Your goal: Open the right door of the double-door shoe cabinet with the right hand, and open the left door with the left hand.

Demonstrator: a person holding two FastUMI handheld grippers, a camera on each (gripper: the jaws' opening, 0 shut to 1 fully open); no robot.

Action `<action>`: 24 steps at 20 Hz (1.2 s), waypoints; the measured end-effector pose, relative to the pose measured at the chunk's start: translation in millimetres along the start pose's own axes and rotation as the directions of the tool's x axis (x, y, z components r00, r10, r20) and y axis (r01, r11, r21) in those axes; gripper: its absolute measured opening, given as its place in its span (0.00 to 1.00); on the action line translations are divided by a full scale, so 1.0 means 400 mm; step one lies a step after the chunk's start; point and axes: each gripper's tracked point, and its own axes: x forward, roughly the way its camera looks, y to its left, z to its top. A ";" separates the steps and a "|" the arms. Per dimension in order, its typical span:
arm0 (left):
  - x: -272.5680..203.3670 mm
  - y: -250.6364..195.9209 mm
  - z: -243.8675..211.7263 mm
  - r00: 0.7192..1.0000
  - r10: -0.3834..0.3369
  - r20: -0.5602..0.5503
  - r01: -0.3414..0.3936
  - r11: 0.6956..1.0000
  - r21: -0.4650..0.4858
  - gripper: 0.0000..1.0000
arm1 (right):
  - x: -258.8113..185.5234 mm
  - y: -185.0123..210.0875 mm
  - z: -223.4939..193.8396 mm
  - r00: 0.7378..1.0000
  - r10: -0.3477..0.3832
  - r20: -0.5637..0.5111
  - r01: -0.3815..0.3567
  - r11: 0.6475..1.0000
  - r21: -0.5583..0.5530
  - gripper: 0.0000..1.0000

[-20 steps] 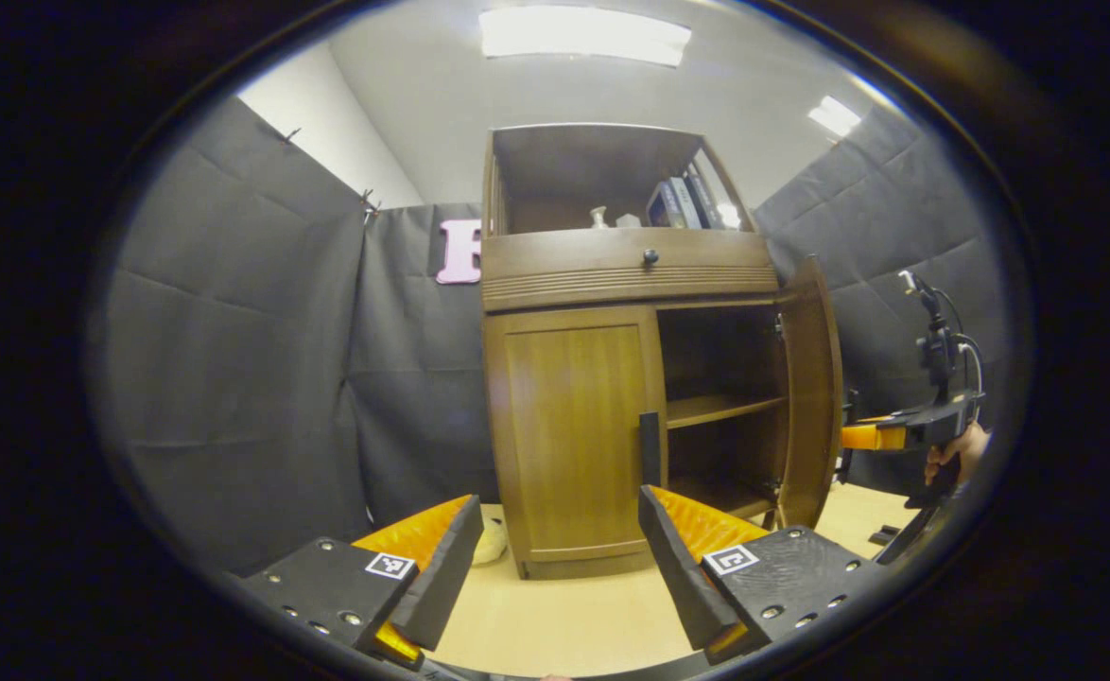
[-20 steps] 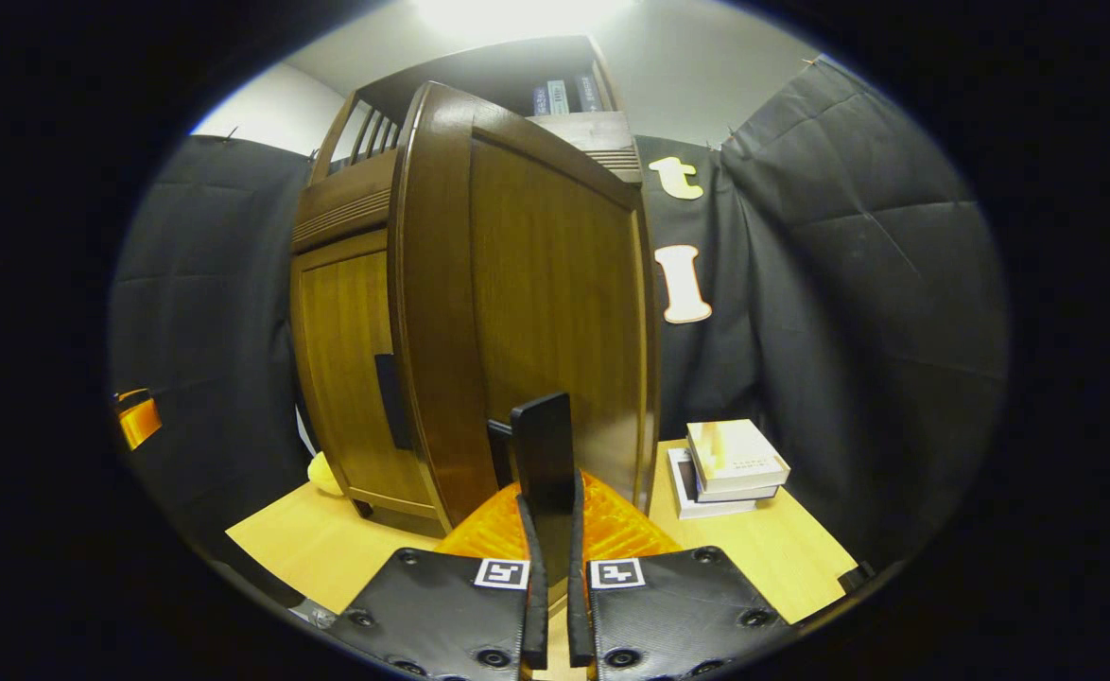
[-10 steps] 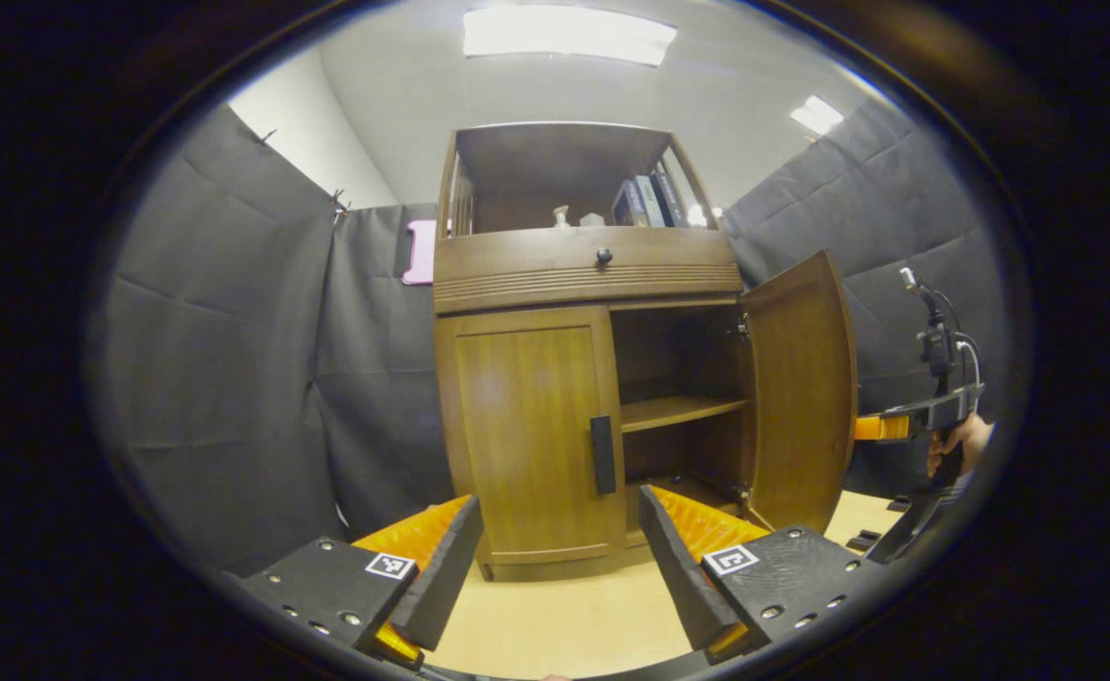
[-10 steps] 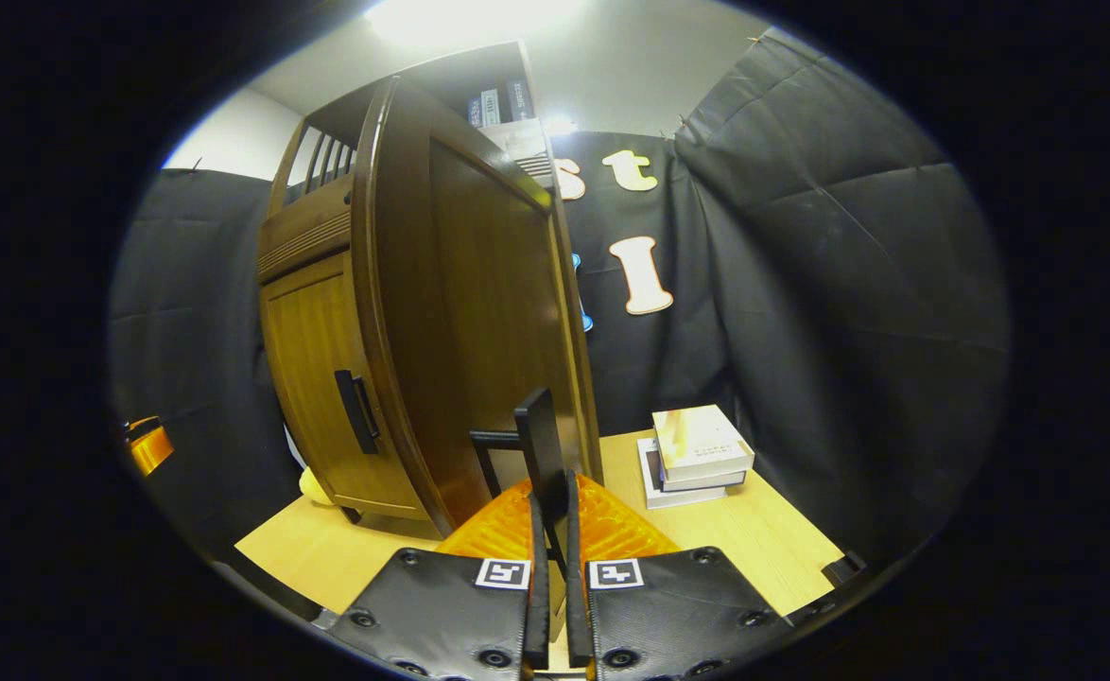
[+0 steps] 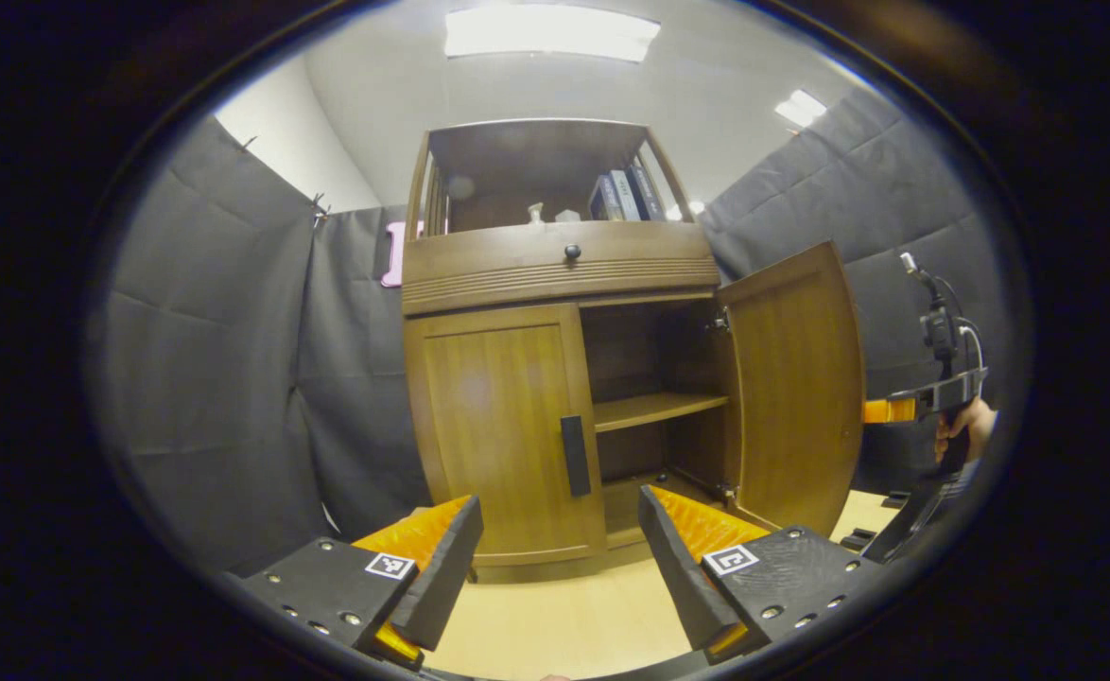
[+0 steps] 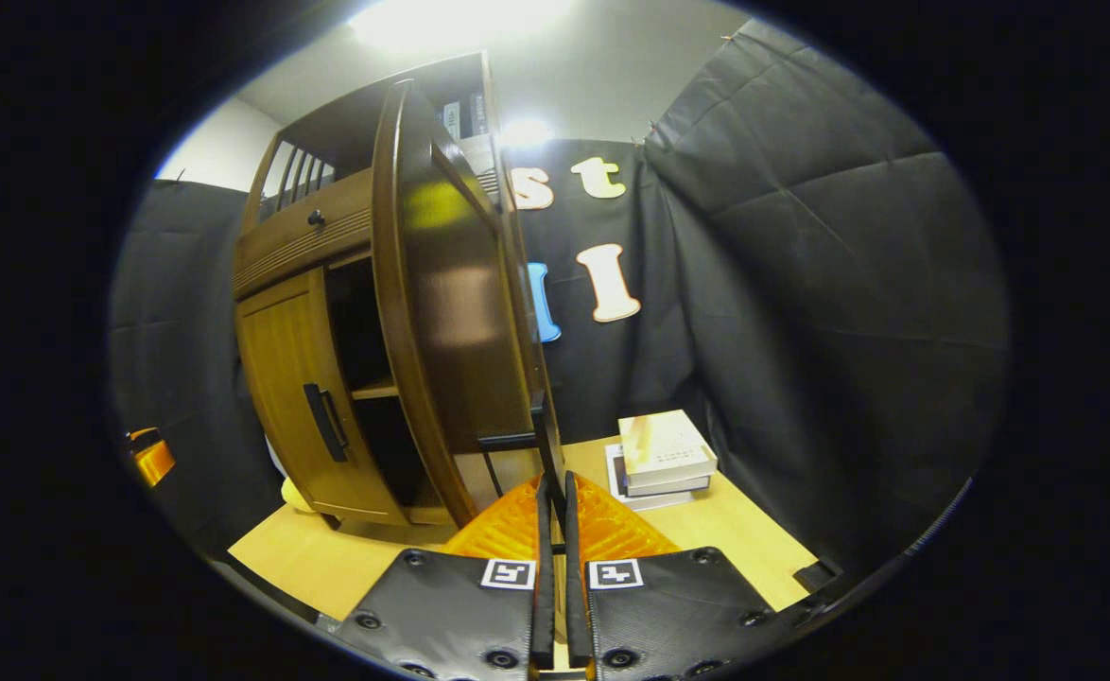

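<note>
Between the pressed-together jaws of the right gripper, the right door handle is pinched; the thin bar could slip out as the door swings. Ahead of the left gripper, jaws spread, the left door stays closed; misjudging its handle risks bumping wood.
</note>
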 end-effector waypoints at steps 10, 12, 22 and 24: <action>0.030 -0.017 0.001 0.998 -0.053 0.021 0.052 0.999 0.007 0.98 | -0.188 -0.034 0.089 0.990 -0.078 0.120 0.089 0.992 -0.085 0.02; 0.037 -0.017 -0.004 0.998 -0.056 0.020 0.056 0.998 0.008 0.98 | -0.224 -0.030 0.098 0.987 -0.090 0.137 0.105 0.988 -0.110 0.18; 0.086 -0.006 -0.023 1.000 -0.021 0.013 0.021 1.000 -0.004 0.98 | -0.350 -0.081 0.073 0.964 -0.220 0.147 0.230 0.972 -0.055 0.92; 0.096 -0.005 -0.032 1.000 -0.014 0.007 0.014 1.000 -0.020 0.98 | -0.376 -0.101 0.065 0.957 -0.254 0.138 0.264 0.963 -0.056 0.92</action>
